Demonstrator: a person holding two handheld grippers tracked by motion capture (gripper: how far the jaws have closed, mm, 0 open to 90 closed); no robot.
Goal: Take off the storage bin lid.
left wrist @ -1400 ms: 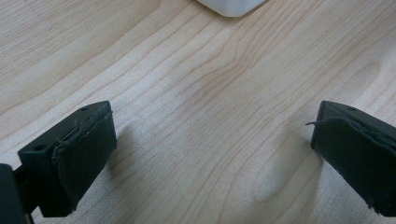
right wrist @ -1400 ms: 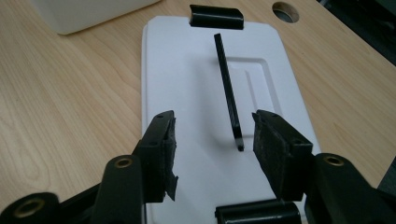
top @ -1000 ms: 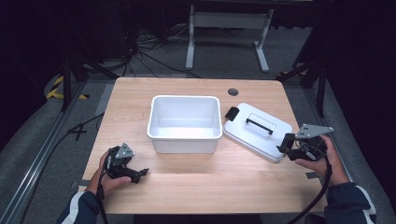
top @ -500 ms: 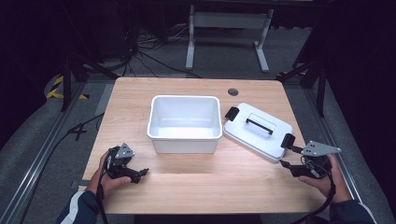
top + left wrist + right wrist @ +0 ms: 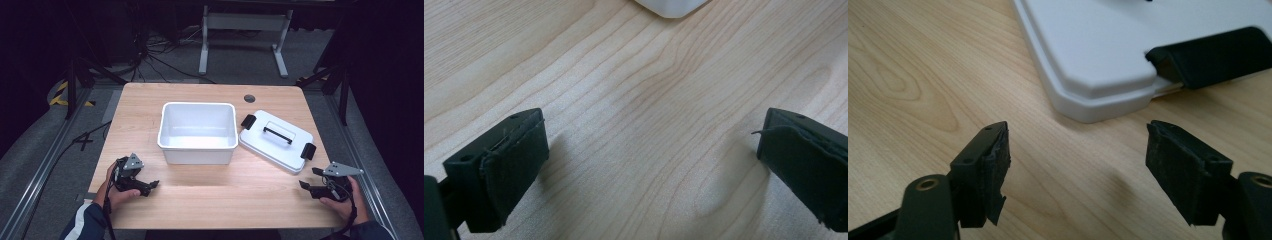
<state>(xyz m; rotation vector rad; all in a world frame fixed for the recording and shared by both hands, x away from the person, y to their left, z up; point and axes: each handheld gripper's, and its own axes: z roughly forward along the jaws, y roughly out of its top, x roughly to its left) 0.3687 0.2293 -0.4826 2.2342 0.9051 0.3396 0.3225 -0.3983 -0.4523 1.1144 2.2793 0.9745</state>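
A white open bin (image 5: pixel 197 132) stands at the middle of the wooden table (image 5: pixel 215 202). Its white lid (image 5: pixel 276 142), with a black handle and black clips, lies flat to the bin's right. My left gripper (image 5: pixel 149 186) rests near the front left corner, open over bare wood (image 5: pixel 649 150), with the bin's corner (image 5: pixel 671 6) just ahead. My right gripper (image 5: pixel 306 181) sits low near the front right edge, just short of the lid's near corner (image 5: pixel 1098 55) and a clip (image 5: pixel 1208 57). Its jaws (image 5: pixel 1078 150) have just been opening and stand wide with nothing between them.
A round grommet hole (image 5: pixel 249 98) lies at the table's back edge. Beyond the table are a grey stand (image 5: pixel 245 22) and cables on the dark floor (image 5: pixel 150 55). Bare wood stretches along the front between my two hands.
My right gripper has come down and back toward the table's front right edge, away from the lid's clip, and its jaws stand wider. The left gripper has stayed put.
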